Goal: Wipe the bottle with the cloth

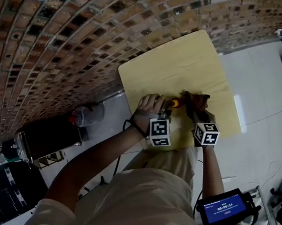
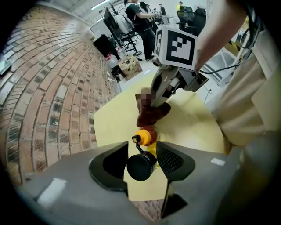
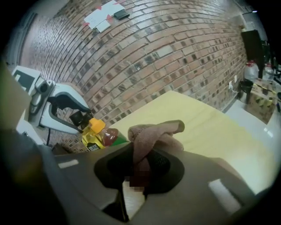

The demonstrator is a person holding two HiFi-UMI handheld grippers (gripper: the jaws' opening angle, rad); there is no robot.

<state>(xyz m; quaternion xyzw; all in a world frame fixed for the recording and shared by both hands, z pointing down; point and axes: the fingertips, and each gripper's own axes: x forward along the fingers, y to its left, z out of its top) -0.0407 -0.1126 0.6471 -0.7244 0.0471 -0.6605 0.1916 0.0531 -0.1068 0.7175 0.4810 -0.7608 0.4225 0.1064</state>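
A small bottle (image 2: pixel 147 136) with yellow liquid, an orange neck and a tethered black cap (image 2: pixel 141 166) lies on the pale yellow table (image 1: pixel 175 59). My left gripper (image 2: pixel 141 154) stands open around the black cap, with a gap showing at the left jaw. From the right gripper view the bottle (image 3: pixel 94 134) shows at the left, with the left gripper (image 3: pixel 77 116) at its cap. My right gripper (image 3: pixel 142 162) is shut on a brown cloth (image 3: pixel 151 134), bunched above its jaws. In the left gripper view the cloth (image 2: pixel 151 112) hangs just beyond the bottle's far end.
A brick wall (image 1: pixel 46 49) borders the table's left and far sides. A black box (image 1: pixel 47 138) and a clear jug (image 1: pixel 87 113) stand on the floor to the left. A screened device (image 1: pixel 224 208) sits near the person's right side. People and office chairs (image 2: pixel 140 22) are far behind.
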